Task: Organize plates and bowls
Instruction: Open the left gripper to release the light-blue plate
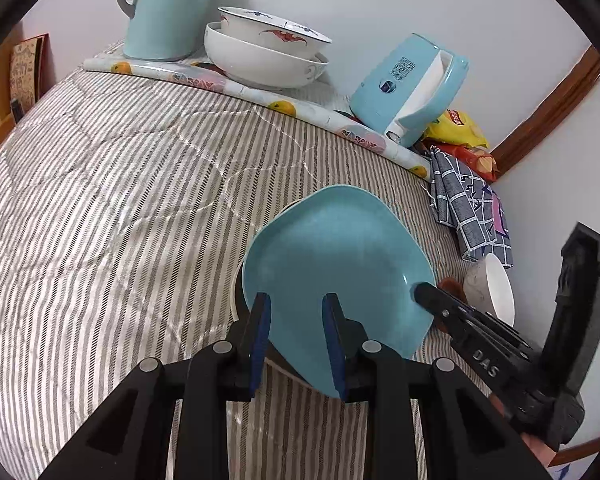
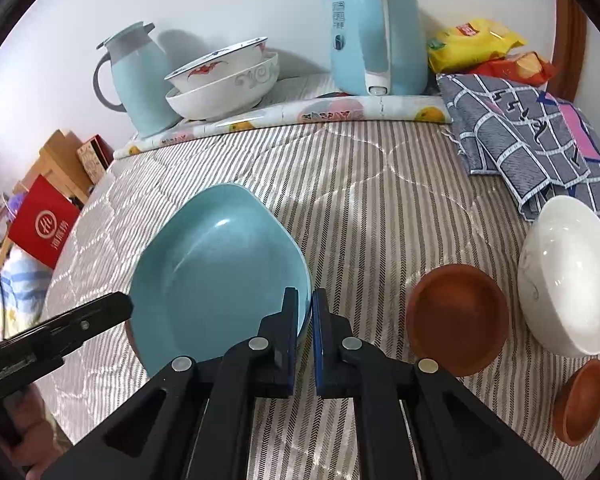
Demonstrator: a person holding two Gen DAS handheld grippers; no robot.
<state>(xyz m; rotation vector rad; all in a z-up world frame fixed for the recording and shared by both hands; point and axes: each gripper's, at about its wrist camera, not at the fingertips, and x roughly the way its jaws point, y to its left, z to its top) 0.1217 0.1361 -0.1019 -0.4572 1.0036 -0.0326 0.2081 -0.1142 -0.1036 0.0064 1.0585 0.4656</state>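
Observation:
A squarish blue plate (image 1: 336, 264) is tilted above the striped cloth; it also shows in the right wrist view (image 2: 216, 276). My right gripper (image 2: 305, 316) is shut on its right rim. In the left wrist view it reaches in from the right (image 1: 420, 292). My left gripper (image 1: 296, 320) is open, its jaws either side of the plate's near edge. A dark dish lies partly hidden under the plate. Two brown bowls (image 2: 458, 316) (image 2: 580, 400) and a white bowl (image 2: 568, 276) lie to the right. Two stacked white bowls (image 2: 224, 80) stand at the back.
A blue jug (image 2: 140, 80), a blue tissue box (image 2: 376, 28), snack packets (image 2: 476, 44) and a checked cloth (image 2: 528, 140) line the back and right. A wall runs behind. Red and wooden boxes (image 2: 44, 220) stand off the left edge.

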